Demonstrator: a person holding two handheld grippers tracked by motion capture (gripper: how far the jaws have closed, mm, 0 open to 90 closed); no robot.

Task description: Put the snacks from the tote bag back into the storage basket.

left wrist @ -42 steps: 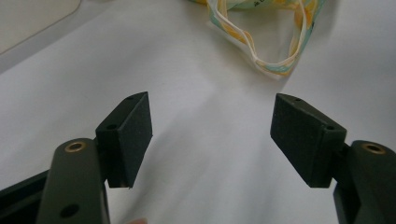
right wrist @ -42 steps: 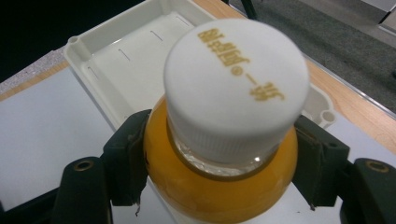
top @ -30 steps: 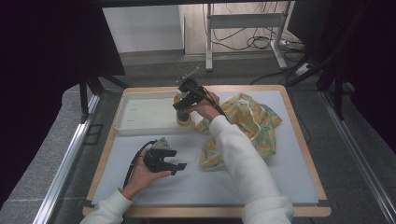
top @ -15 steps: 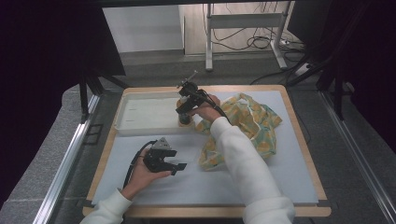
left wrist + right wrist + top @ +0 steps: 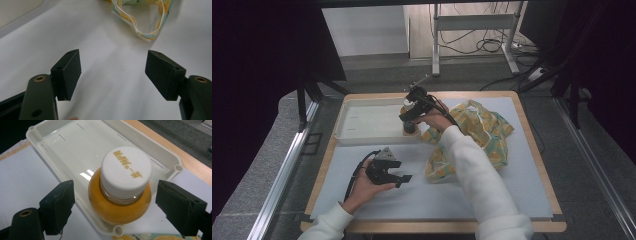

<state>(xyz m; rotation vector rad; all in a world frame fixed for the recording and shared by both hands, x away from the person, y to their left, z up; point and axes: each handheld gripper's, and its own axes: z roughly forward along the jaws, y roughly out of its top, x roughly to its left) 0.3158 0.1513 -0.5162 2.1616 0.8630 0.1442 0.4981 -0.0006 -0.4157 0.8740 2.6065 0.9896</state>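
Observation:
A small bottle (image 5: 120, 205) of orange drink with a white cap stands upright in the near right corner of the white tray (image 5: 62, 147). My right gripper (image 5: 117, 195) hangs over it from above. Its jaws have just been opening and now stand on either side of the bottle with a gap on each side. From above, the right gripper (image 5: 410, 114) covers most of the bottle (image 5: 409, 127). My left gripper (image 5: 399, 176) rests low over the white mat, open, with nothing between its pads (image 5: 70, 72).
A yellow and green patterned cloth (image 5: 482, 130) lies crumpled on the mat to the right of the tray (image 5: 362, 122); its edge (image 5: 140, 22) lies ahead of the left gripper. A wooden rim frames the mat (image 5: 427, 195).
The right gripper has shifted slightly toward the tray's near corner with the bottle under it. The left hand and gripper have stayed put.

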